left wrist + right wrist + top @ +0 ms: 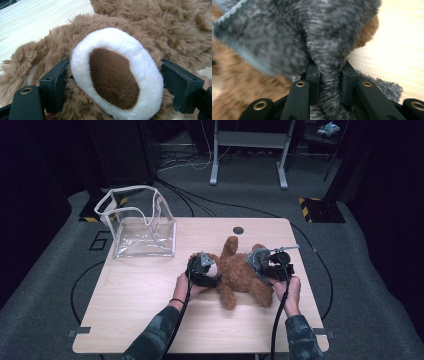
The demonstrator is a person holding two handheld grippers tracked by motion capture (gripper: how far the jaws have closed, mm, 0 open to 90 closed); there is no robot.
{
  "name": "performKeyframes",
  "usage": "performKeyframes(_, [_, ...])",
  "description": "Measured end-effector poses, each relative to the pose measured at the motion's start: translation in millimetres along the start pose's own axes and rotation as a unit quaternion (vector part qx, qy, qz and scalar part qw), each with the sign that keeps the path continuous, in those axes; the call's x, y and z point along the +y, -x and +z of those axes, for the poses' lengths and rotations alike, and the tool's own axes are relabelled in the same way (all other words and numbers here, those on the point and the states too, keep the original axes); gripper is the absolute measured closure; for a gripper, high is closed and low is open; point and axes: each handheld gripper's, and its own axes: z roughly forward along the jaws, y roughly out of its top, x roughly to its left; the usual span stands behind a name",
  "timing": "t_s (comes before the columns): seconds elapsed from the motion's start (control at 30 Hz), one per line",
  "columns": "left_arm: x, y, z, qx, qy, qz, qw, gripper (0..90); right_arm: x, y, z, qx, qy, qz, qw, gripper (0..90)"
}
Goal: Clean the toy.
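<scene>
Straddling the bear's (pixel 240 272) white muzzle (pixel 115 75), my left hand-held gripper (pixel 112 85) stands wide, pads at its sides. My right hand-held gripper (pixel 329 82) pinches grey cloth (pixel 287 37). From above, the bear lies mid-counter (pixel 140 295).

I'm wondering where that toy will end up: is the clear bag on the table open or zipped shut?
Open. The clear bag stands upright at the table's far left, its white-edged top gaping, apparently empty.

I see a light wooden table (pixel 150 310) in the frame centre, grey carpet floor (pixel 45 295) around it, black cables (pixel 210 205) across the carpet, grey metal stand legs (pixel 248 150) at top centre, dark walls (pixel 30 165) on both sides, dim light.
</scene>
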Motion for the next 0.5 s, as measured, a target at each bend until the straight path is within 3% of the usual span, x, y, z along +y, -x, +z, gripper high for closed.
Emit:
performKeyframes(0.07, [0.1,0.4,0.3,0.0,0.001,-0.001,1.0,17.7,-0.9,3.9,10.4,-0.001,-0.012,0.006,0.9999,73.7])
performKeyframes(0.2, [0.1,0.6,0.4,0.001,0.001,-0.002,1.0,17.7,-3.1,6.5,24.0,-0.051,-0.047,-0.014,0.9975,73.9])
performKeyframes(0.33, [0.0,0.5,0.3,0.001,0.001,-0.003,1.0,17.7,-12.2,14.3,35.9,-0.102,-0.111,-0.047,0.9875,73.6])
performKeyframes(0.4, [0.0,0.0,0.1,0.0,0.0,-0.003,1.0,17.7,-16.0,20.8,29.4,-0.097,-0.108,-0.037,0.9887,73.6])
performKeyframes(0.5, [0.2,-0.2,-0.2,-0.001,-0.002,-0.002,1.0,17.7,-16.7,26.5,4.7,-0.09,-0.074,-0.011,0.9931,73.5])
